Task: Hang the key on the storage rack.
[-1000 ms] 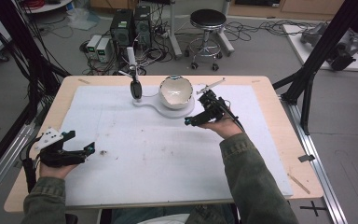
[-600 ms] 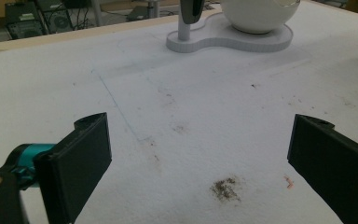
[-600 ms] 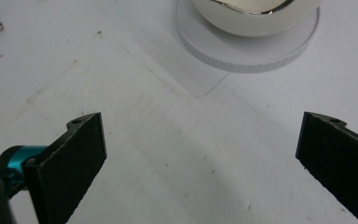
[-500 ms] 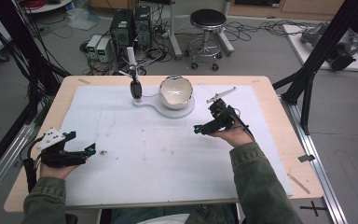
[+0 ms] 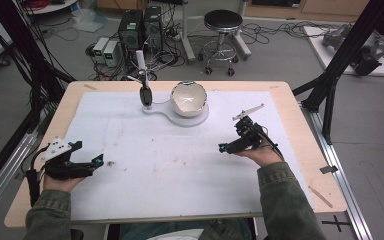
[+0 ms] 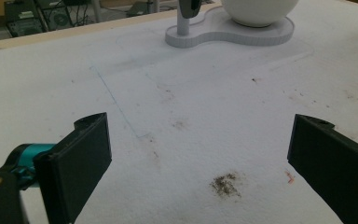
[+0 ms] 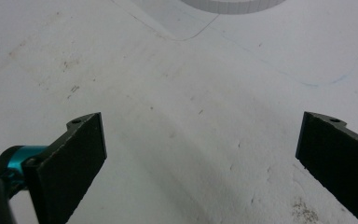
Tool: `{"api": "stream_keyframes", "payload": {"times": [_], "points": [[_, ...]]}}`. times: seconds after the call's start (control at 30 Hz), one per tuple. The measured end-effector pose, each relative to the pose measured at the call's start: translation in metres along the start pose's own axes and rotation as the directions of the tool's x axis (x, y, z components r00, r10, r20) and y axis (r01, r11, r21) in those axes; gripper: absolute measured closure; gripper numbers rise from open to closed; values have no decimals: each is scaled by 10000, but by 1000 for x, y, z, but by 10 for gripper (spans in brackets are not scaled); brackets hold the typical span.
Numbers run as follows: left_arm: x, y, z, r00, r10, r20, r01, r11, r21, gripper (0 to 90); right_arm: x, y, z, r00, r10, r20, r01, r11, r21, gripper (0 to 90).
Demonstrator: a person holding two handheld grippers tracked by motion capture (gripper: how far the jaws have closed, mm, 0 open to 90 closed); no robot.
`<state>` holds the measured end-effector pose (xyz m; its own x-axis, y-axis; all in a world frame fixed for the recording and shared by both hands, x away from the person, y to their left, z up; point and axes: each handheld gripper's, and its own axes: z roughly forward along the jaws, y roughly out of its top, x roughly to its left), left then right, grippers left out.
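Note:
A white bowl sits on a white figure-eight base at the far middle of the white mat. A thin post on that base carries a dark oval piece. My left gripper rests low at the mat's left edge, open and holding nothing. In the left gripper view its jaws stand wide apart, with the bowl and base far ahead. My right gripper hovers right of centre, open and holding nothing. The right gripper view shows bare mat and the base's rim.
A small brown dirt spot lies just ahead of the left gripper. The wooden table edge frames the mat, with a thin wooden stick at the right. Black frame legs, a stool and computers stand beyond.
My right gripper has drawn back from beside the bowl toward the person and a little to the right. The left gripper has barely shifted.

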<state>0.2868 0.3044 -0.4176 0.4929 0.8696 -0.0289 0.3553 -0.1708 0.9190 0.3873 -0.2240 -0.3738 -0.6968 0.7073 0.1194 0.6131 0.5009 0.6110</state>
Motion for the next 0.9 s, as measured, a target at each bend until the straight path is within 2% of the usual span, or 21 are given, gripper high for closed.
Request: {"api": "stream_keyframes", "payload": {"times": [0.2, 0.33, 0.43, 0.47, 0.5, 0.57, 0.6, 0.73, 0.9], "points": [[0, 0, 0, 10000, 2, 37, -2, 10000, 31, 65, -3, -17, -1, 10000, 43, 66, -43, 10000, -11, 6], [-1, 0, 0, 10000, 11, 41, -11, 10000, 38, 65, -7, -31, -4, 9997, 73, 220, -68, 9996, -262, 6], [-1, 0, 1, 10000, 15, 45, -15, 10000, 75, 65, -11, -43, -9, 9989, 269, 377, -239, 9966, -795, 6], [-1, 0, 1, 10000, 26, 55, -26, 10000, 78, 65, -11, -43, -9, 9989, 269, 377, -239, 9966, -795, 6], [-1, 0, 1, 10000, 22, 60, -22, 10000, 84, 65, -12, -49, -12, 9987, 299, 419, -249, 9929, -1159, 6], [-1, 0, 1, 10000, 19, 60, -20, 10000, 85, 65, -12, -51, -13, 9986, 286, 434, -229, 9916, -1271, 6], [-1, 0, 1, 10000, 19, 59, -20, 10000, 86, 65, -12, -58, -15, 9980, 265, 572, -170, 9867, -1620, 6], [-2, 0, 1, 10000, 23, 59, -24, 9999, 101, 65, -13, -67, -18, 9969, 317, 716, -169, 9800, -1984, 6], [-2, 0, 1, 10000, 39, 70, -40, 9999, 109, 65, -16, -81, -22, 9948, 580, 835, -343, 9647, -2611, 6]]}}
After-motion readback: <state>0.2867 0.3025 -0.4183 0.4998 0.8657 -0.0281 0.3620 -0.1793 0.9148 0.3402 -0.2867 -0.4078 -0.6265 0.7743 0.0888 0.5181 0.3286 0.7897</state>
